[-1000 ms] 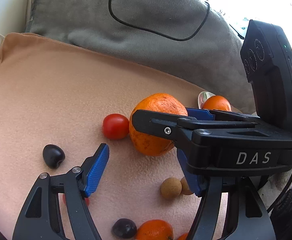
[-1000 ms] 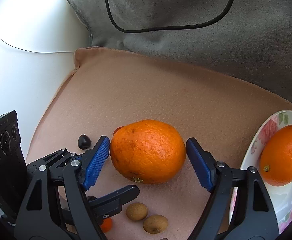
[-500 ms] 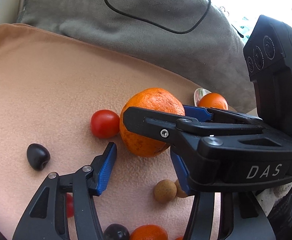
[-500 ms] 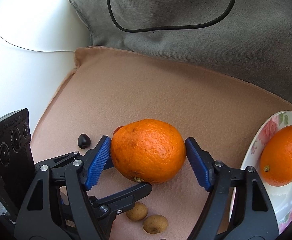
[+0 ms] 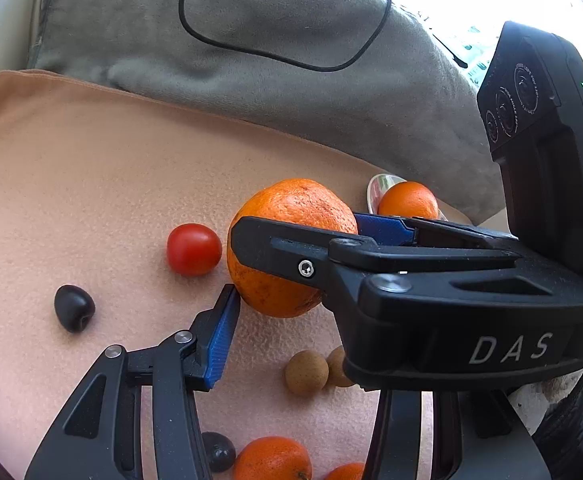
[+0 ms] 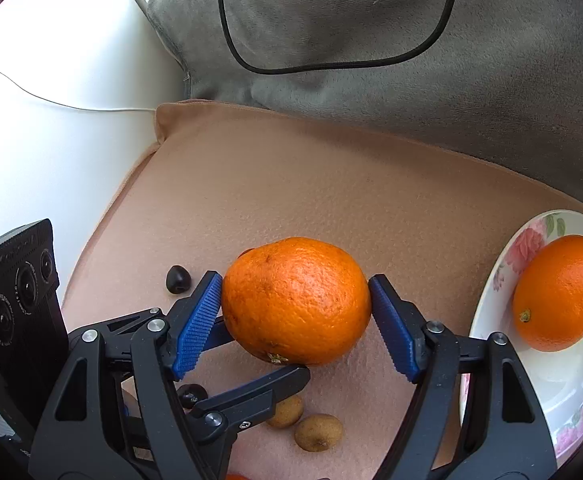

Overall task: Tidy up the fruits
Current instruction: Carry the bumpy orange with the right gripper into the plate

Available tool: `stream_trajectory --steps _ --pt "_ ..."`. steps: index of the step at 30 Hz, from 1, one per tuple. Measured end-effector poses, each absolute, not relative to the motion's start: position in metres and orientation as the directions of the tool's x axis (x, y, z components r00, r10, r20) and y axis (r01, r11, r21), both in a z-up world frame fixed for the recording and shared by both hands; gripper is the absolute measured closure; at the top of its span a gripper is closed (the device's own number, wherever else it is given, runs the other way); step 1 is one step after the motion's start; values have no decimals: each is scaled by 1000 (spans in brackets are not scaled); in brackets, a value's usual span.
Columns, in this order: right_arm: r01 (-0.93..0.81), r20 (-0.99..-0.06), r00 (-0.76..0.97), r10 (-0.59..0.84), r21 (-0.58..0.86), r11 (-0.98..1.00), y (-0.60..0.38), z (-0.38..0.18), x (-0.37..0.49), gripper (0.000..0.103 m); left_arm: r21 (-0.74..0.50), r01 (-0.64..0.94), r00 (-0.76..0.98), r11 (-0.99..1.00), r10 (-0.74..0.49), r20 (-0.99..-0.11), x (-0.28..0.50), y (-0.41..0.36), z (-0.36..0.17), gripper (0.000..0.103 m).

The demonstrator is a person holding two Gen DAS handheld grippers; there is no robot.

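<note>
A large orange (image 6: 296,300) (image 5: 291,246) lies on the peach cloth. My right gripper (image 6: 296,322) has closed on it, both blue pads touching its sides. My left gripper (image 5: 287,320) is open just behind the orange, and its left blue pad (image 5: 221,338) almost touches the fruit. Its right finger is hidden behind the right gripper's body (image 5: 451,300). A second orange (image 6: 559,294) sits on a floral plate (image 6: 503,360) at the right; this orange also shows in the left wrist view (image 5: 408,200).
On the cloth lie a red tomato (image 5: 194,249), a dark fruit (image 5: 74,307), two brown longans (image 6: 317,432) (image 5: 306,372), another dark fruit (image 5: 219,451) and small oranges (image 5: 271,460). A grey cushion (image 6: 371,40) with a black cable lies behind. The white surface (image 6: 51,140) is at left.
My right gripper's jaws have closed from either side until both pads touch the large orange. My left gripper has moved forward toward the orange.
</note>
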State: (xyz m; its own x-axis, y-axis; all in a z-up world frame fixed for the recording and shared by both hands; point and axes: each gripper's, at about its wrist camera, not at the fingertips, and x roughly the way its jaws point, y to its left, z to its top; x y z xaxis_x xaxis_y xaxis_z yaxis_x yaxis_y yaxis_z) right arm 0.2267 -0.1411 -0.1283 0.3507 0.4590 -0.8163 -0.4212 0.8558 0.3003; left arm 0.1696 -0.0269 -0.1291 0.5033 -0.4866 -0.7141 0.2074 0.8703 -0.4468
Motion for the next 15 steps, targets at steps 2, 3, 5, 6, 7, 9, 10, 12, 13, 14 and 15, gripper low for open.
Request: stream_trajectory --steps 2,3,5,6,7,9,10,12,13,14,15 --pt "-418 -813 355 462 304 856 -145 -125 224 26 -444 213 506 870 -487 -712 163 -26 -126 56" --pt "-416 -811 357 464 306 856 -147 -124 222 26 -442 216 507 871 -487 -711 161 -27 -125 56" --pt "-413 -807 364 465 307 857 -152 -121 218 26 -438 224 508 871 -488 -710 158 -28 -123 56" --pt "-412 -806 368 464 306 858 -155 -119 215 26 -438 228 508 870 -490 -709 156 -29 -122 56" --pt "-410 -804 373 463 305 860 -158 -118 213 26 -437 232 508 869 -492 -707 153 -30 -121 56" --pt "-406 -799 384 463 304 862 -163 -114 209 26 -435 242 507 867 -495 -705 152 -34 -117 56" --pt "-404 -796 389 463 304 863 -167 -112 207 26 -435 247 507 866 -498 -704 150 -36 -115 56" --pt "-396 -790 400 464 308 865 -175 -109 202 26 -432 259 507 864 -502 -701 147 -42 -112 56" --pt "-391 -787 404 465 311 866 -180 -108 199 26 -430 266 506 863 -504 -699 146 -45 -110 56" --pt "-387 -785 409 465 312 868 -185 -106 197 26 -429 273 505 861 -507 -698 145 -50 -110 56" --pt "-382 -784 413 463 313 870 -190 -105 195 26 -428 279 503 859 -511 -697 144 -57 -108 56"
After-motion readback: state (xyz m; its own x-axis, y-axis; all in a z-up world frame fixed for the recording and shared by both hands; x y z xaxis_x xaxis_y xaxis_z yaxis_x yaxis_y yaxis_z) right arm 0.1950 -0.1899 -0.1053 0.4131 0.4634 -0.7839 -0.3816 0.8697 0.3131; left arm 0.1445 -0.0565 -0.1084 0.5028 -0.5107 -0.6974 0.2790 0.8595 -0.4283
